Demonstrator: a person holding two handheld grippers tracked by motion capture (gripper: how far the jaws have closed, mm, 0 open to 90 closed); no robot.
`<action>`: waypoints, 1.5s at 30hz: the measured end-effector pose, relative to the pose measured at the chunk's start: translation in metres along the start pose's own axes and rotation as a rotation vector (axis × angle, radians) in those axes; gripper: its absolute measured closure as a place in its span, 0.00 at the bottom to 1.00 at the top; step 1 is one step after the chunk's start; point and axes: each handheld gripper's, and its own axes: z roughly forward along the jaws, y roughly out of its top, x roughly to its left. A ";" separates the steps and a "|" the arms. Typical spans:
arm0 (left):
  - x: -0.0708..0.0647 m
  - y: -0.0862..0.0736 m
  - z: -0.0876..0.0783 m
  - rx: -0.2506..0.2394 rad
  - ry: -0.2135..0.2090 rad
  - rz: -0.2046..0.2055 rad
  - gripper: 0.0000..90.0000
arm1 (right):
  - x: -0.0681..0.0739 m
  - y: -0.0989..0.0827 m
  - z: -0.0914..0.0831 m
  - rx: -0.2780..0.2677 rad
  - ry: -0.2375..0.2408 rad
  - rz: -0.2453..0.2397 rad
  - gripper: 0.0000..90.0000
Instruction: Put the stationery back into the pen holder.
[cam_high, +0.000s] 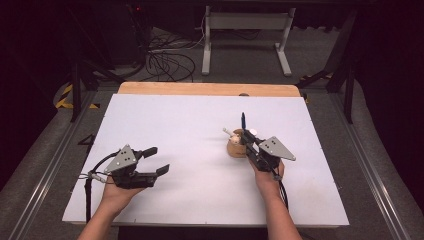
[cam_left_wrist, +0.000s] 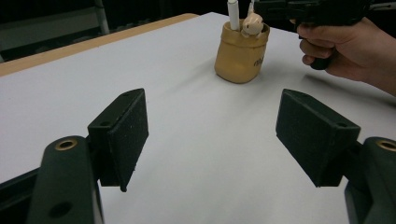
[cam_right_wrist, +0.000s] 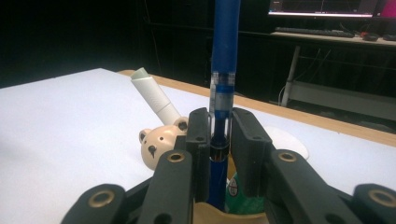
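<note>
Pinching the blue pen (cam_right_wrist: 225, 70) upright, your right gripper (cam_right_wrist: 219, 140) has its jaws pressed on the barrel just above the tan holder (cam_high: 236, 145), with the pen's lower end down inside the holder. A white pen (cam_right_wrist: 152, 93) leans in the same holder beside a small bear-headed piece (cam_right_wrist: 161, 144). The holder stands on the white surface (cam_high: 200, 125), right of the middle. Your left gripper (cam_high: 156, 161) rests well apart near the surface's left side, its jaws spread with nothing between them and pointing toward the holder.
</note>
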 end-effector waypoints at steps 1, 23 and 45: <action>0.000 0.000 0.000 0.000 0.000 0.000 0.29 | 0.000 0.000 0.000 0.002 0.000 -0.001 0.87; 0.002 0.000 -0.002 -0.004 0.012 -0.001 0.28 | 0.001 0.004 -0.005 -0.028 0.030 0.023 0.72; 0.004 0.000 -0.003 -0.007 0.026 -0.001 0.27 | 0.010 0.012 -0.007 -0.020 0.144 0.054 0.43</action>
